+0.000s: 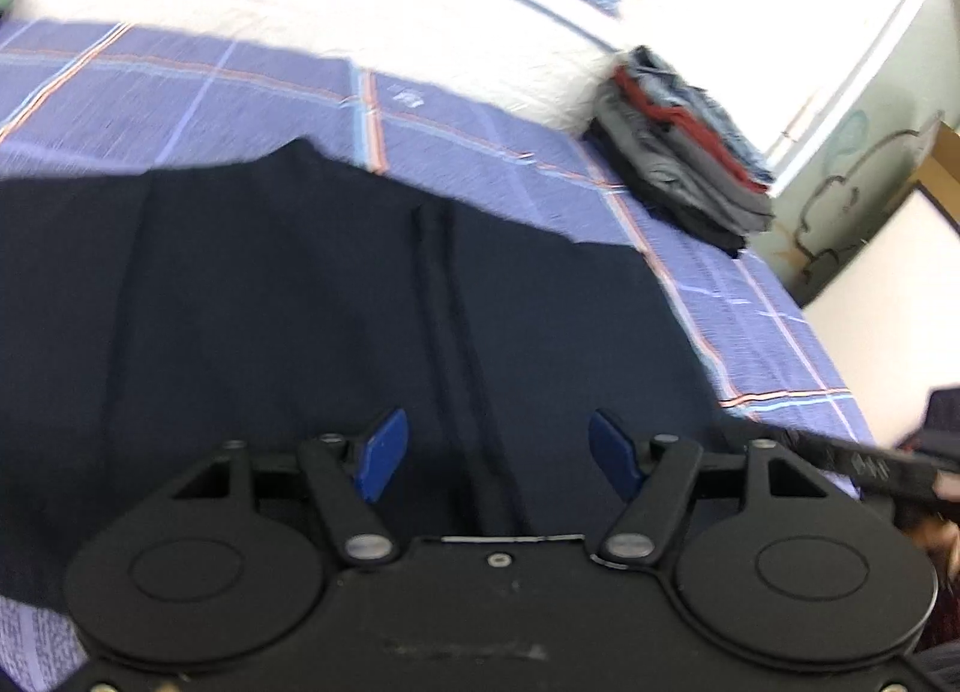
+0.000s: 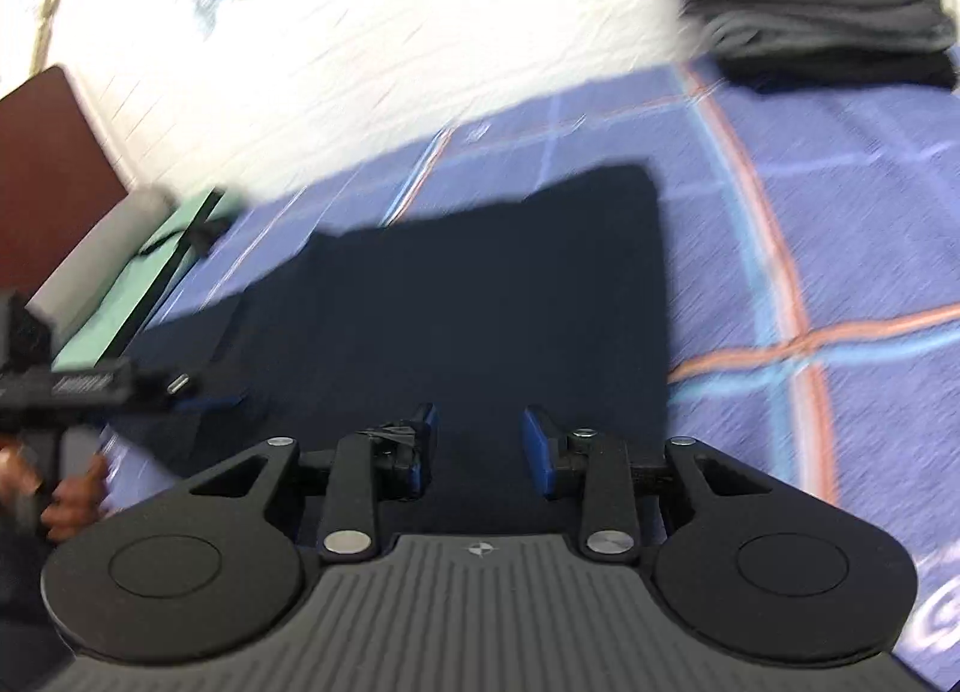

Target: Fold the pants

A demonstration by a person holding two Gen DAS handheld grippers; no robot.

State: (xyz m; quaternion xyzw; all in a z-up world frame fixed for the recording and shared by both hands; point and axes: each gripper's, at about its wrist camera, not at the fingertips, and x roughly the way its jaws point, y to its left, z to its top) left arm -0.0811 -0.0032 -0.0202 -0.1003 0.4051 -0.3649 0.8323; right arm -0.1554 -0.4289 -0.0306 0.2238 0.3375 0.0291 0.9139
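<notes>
Pants (image 1: 300, 302), dark navy, lie flat on the purple plaid sheet (image 1: 180, 86) of a bed, below both cameras. Only the left wrist view shows a raised seam or fold line (image 1: 456, 344) running up the cloth from between the left tongs (image 1: 498, 461) toward the far edge, and a wall with a line drawing (image 1: 852, 194) at right. Only the right wrist view shows the pants' full outline (image 2: 480, 284): a folded slab whose long axis runs from lower left to a squared far corner at upper right. It also shows a brown headboard (image 2: 54, 152), a green item (image 2: 144, 284) beside it, and at the left edge a hand (image 2: 66, 500) gripping the other tool, whose blue tip sits at the near left edge of the pants. Both views show a stack of folded clothes (image 1: 684, 164) well apart from the pants on the far right of the bed.

Left tongs stand spread, blue pads wide apart over the cloth with nothing pinched. Right tongs (image 2: 477, 446) are also spread, pads apart above the near edge of the pants; whether they touch the cloth cannot be told through the blur
</notes>
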